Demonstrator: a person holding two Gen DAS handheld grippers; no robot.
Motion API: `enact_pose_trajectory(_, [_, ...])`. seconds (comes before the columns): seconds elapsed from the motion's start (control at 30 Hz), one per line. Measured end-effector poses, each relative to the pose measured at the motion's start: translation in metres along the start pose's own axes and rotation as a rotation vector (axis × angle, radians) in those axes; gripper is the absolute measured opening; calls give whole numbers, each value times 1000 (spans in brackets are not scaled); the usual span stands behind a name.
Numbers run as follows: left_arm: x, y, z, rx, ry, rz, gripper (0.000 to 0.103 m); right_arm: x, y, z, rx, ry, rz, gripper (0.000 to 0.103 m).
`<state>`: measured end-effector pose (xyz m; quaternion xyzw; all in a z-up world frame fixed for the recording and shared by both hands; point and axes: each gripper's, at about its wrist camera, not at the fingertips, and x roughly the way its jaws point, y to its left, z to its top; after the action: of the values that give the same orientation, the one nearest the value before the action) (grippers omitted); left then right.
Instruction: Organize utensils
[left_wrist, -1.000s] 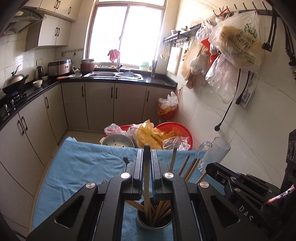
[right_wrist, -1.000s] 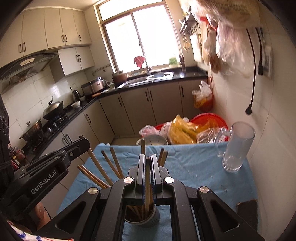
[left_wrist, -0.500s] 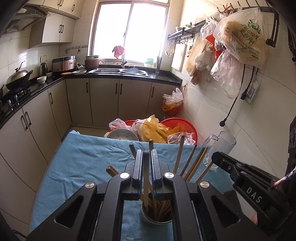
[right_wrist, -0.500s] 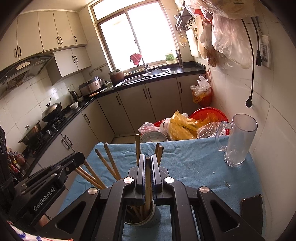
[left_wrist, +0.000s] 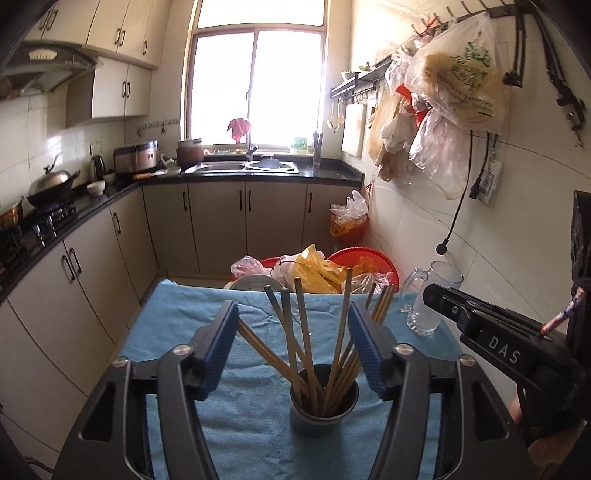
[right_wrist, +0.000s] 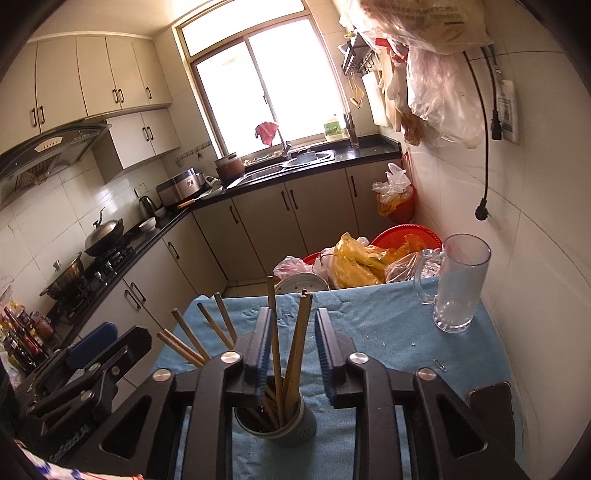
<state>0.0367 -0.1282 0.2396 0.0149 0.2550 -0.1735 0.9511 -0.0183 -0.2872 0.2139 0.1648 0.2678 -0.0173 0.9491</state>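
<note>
Wooden chopsticks (left_wrist: 301, 332) are stood in cup (left_wrist: 324, 413) near table's (left_wrist: 177, 332) front edge; left gripper (left_wrist: 291, 343) & right gripper (right_wrist: 289, 347) are held w/ fingers spread, nothing pinched.

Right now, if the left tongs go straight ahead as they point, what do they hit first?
Probably the chopsticks: the left tongs are open and the bundle stands fanned between the fingers in its cup. Depth is unclear; past them lies only blue cloth, then the table's far edge.
</note>
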Motion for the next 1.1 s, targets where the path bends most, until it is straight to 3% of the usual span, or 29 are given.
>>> enact_pose_trajectory(0.23, [-24,-12,-16,43,-6,1,68,-20,-9,-17,13,0,-14,35])
enact_pose_trajectory(0.77, [-42,-20,-67,51,93,11,69,-29,-29,-78,33,76,-39,39])
enact_pose_trajectory(0.9, [-53,-16,-78,57,95,51,70,-32,-28,-91,33,85,-41,42])
enact_pose_trajectory(1.1, [-85,-2,-95,49,20,166,86,-42,-17,-111,3,86,-48,43])
